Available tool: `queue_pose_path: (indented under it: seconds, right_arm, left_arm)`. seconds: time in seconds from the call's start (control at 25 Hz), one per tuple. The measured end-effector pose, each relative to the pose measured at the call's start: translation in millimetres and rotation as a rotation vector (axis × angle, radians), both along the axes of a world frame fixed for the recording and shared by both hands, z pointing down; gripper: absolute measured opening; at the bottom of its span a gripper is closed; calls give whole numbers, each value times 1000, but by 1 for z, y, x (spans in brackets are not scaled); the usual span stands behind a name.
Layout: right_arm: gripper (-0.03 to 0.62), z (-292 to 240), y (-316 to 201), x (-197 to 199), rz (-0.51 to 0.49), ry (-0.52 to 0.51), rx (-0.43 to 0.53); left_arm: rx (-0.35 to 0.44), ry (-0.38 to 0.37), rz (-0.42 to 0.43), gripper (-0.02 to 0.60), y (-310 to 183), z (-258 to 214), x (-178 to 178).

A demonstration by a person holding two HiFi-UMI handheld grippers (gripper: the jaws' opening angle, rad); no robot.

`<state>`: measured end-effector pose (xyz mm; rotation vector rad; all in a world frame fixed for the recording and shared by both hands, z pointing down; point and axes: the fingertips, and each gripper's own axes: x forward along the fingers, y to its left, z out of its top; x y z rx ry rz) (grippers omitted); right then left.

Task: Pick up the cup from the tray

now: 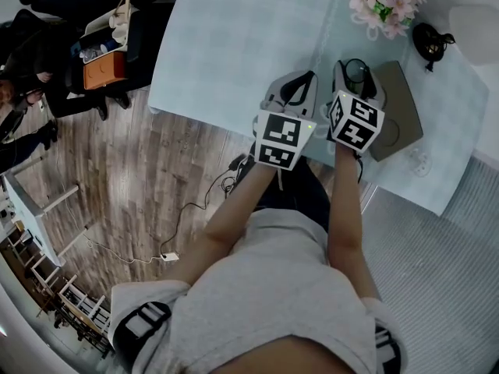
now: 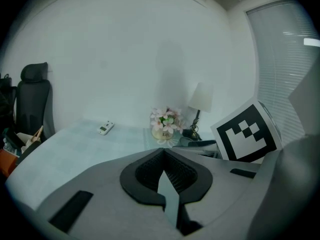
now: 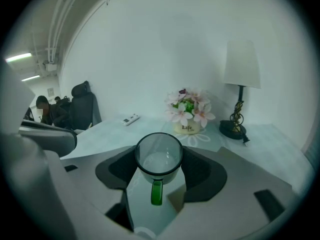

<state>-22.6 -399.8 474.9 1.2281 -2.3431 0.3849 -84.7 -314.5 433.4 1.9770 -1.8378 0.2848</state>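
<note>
Clamping the green-handled clear glass cup (image 3: 159, 156) by its wall, lower centre, the right gripper (image 3: 160, 168) holds it. It looks light, slick, breakable. The left gripper (image 2: 163, 154) is closed, empty.

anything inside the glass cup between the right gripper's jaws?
Looks empty: through the open mouth of the clear glass cup with a green handle, only its pale bottom shows. The dark pads of the right gripper press its sides, covering the outer walls there.
</note>
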Motion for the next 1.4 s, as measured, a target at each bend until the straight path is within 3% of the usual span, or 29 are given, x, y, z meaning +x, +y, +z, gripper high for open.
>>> queue_pose_path:
  seconds: [0.44,0.72,1.0,1.2,1.4]
  right_arm:
    - [272,50,40,-55,-147,62,-89]
    - [272,80,51,-57,-168,105,-123]
    - [272,87,56,-56,-185,127,-84]
    - [273,94,59,-57,-170,36,-141]
    - [276,69,55,-50,-132,-46,-89]
  left_arm:
    - [-44,14,-130,5,33,16,-50]
    - [-72,22,-142,5,42,30,-57]
    - [-74,34,-120,5,42,33,-49]
    - [-75,35,-104,5,42,36,-42]
    - [-69,31,-103,5,43,34,-42]
